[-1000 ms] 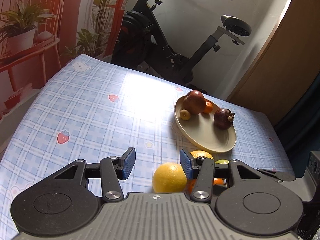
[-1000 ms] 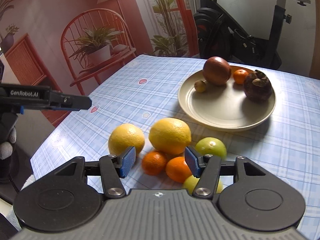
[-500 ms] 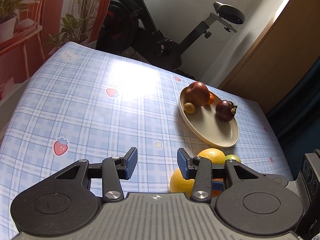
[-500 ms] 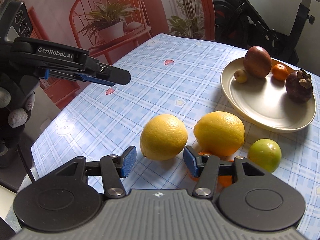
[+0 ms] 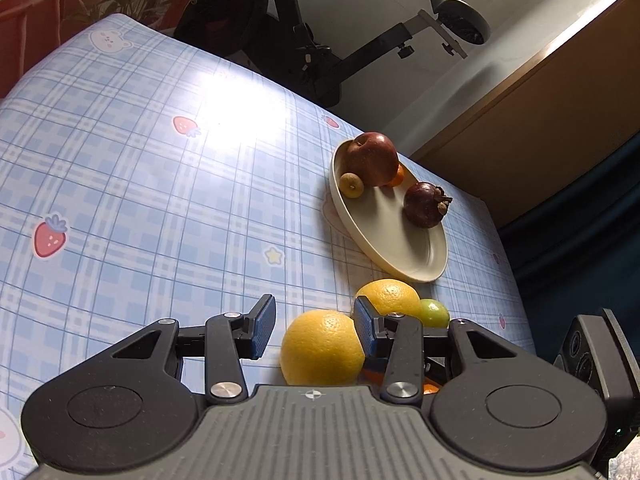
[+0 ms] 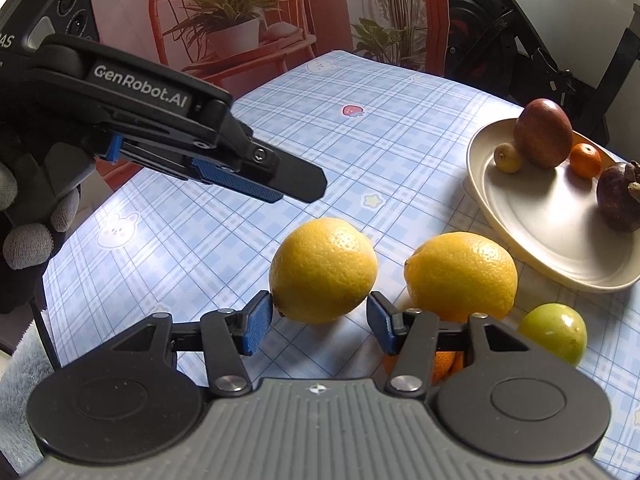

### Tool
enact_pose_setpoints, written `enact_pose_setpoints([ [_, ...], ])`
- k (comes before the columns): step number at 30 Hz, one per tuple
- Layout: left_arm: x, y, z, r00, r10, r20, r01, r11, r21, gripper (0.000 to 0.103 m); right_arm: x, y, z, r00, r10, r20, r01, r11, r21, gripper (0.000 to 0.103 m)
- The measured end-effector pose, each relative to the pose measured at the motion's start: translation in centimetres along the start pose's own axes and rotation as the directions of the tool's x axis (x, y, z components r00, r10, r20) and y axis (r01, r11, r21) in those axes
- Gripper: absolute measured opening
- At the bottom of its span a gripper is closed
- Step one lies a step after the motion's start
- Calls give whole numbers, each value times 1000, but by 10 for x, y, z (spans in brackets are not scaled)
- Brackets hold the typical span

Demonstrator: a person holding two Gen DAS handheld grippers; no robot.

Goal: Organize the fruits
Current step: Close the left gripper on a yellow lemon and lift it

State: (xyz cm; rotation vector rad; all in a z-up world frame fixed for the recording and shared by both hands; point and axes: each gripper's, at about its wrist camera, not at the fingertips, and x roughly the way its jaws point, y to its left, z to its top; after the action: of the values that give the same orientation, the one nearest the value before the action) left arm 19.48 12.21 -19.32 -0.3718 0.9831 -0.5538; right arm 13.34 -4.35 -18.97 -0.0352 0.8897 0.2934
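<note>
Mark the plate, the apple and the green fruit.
plate (image 6: 532, 222), right wrist view, bare inner surface.
apple (image 6: 543, 133), right wrist view, middle of its red side.
green fruit (image 6: 554, 332), right wrist view, middle of its skin.

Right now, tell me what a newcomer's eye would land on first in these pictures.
Two big yellow citrus fruits on the blue checked tablecloth: the nearer yellow fruit sits just beyond the tips of the right gripper, whose jaws are opening and not touching it, with the second yellow fruit beside it. Behind them, the cream plate holds a red apple. The left gripper hangs above the cloth.
</note>
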Motion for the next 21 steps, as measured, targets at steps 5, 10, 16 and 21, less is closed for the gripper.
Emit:
enact_pose_setpoints([
  [5,7,1,-3,1000,-10,-22,10,1000,-10,44,5,1,2,1000,21,5,-21,1000,-2,53],
  [10,8,4,-4,999,23,-29,-23,1000,-7,41,10,3,5,1000,26,16,-26,1000,-6,53],
  [16,10,9,-1,1000,12,-25,-12,1000,-28,40,17,-2,6,999,35,21,-36,999,22,55],
  [21,9,11,1,1000,13,-13,-14,999,-43,40,20,1,9,999,25,33,-26,999,19,56],
])
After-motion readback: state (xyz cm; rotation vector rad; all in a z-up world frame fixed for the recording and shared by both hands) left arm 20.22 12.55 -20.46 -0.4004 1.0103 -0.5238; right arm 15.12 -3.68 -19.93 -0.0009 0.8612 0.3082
